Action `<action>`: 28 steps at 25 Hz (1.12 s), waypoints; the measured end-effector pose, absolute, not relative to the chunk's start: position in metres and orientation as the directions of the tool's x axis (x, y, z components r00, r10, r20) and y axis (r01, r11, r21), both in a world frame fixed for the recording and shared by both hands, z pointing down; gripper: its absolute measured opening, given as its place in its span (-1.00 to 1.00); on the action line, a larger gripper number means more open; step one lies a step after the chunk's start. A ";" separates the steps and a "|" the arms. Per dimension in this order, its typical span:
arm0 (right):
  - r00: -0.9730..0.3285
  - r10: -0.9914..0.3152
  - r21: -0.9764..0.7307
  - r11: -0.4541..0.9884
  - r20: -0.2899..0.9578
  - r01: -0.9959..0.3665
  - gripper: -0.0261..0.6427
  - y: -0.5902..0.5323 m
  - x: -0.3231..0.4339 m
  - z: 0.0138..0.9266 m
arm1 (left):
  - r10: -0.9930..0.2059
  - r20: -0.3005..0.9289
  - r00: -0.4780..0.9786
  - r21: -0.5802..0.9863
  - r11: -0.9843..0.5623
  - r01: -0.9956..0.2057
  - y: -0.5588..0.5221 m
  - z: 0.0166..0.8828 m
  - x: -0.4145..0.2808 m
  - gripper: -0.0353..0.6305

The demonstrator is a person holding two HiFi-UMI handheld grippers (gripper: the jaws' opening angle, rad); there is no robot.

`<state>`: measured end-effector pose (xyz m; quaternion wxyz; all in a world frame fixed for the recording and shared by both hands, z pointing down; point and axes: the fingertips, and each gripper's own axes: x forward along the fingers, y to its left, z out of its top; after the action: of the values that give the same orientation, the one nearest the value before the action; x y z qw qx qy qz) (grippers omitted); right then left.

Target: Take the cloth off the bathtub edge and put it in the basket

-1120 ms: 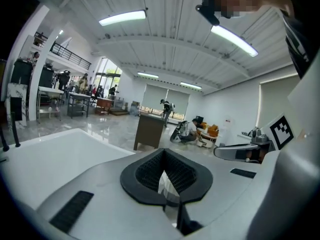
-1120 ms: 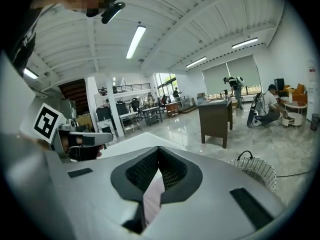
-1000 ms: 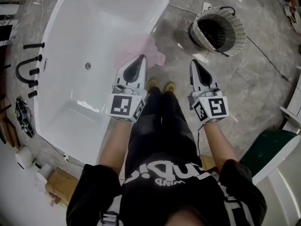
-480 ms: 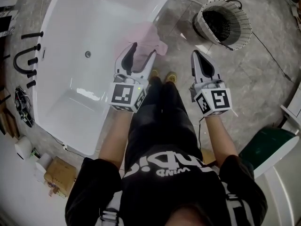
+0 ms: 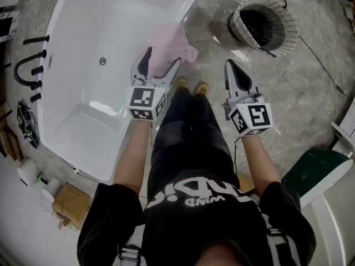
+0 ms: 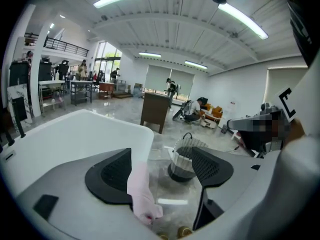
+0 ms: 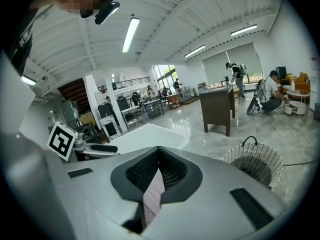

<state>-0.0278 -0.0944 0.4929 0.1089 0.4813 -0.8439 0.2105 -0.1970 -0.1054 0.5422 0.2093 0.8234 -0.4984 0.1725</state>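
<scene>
Now, your cloth (image 5: pixel 169 47) is pale pink, soft and creased, draped over the rim of the white bathtub (image 5: pixel 94 32) at its near right corner, one end hanging down the outer wall toward the floor (image 5: pixel 222 35). In the left gripper view it hangs as a narrow fold (image 6: pixel 140 191) with a bunched lower end.

Your left gripper (image 5: pixel 162 60) has just been opening its jaws and they stand wide on either side of the cloth. The cloth hangs closer to the left pad, and neither pad presses on it. Your right gripper (image 5: pixel 229 65) has its jaws together with nothing held, over the floor beside your shoes (image 5: pixel 191 86).

The basket (image 5: pixel 265 26), white wire with a dark inside, stands on the floor well apart from the tub, to your right. Grey stone floor lies open between tub corner and basket. A thin dark cable (image 5: pixel 321 65) trails away from the basket's far side.
</scene>
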 end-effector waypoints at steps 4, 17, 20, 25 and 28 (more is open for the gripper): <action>-0.510 -0.761 -0.259 0.440 0.400 -0.860 -0.89 -0.091 -0.026 0.500 | -0.695 0.579 0.426 0.142 -0.429 -0.892 -0.106 0.587 -0.204 0.22; -0.524 -0.732 -0.272 0.447 0.436 -0.852 -0.89 -0.077 -0.032 0.517 | -0.438 0.858 0.269 0.050 -0.450 -0.892 -0.105 0.744 -0.245 0.25; -0.527 -0.723 -0.275 0.449 0.447 -0.850 -0.89 -0.074 -0.033 0.522 | -0.387 0.881 0.272 0.071 -0.460 -0.885 -0.105 0.763 -0.244 0.27; -0.525 -0.716 -0.277 0.446 0.460 -0.851 -0.89 -0.070 -0.034 0.526 | -0.345 0.900 0.266 0.092 -0.446 -0.890 -0.103 0.784 -0.243 0.26; -0.521 -0.716 -0.279 0.440 0.464 -0.854 -0.89 -0.068 -0.032 0.528 | -0.337 0.908 0.250 0.085 -0.436 -0.896 -0.104 0.791 -0.243 0.26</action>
<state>-0.0324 -0.0685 0.5276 0.1400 0.4689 -0.8369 0.2451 -0.2432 -0.1039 0.7913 0.3174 0.7242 -0.4256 0.4401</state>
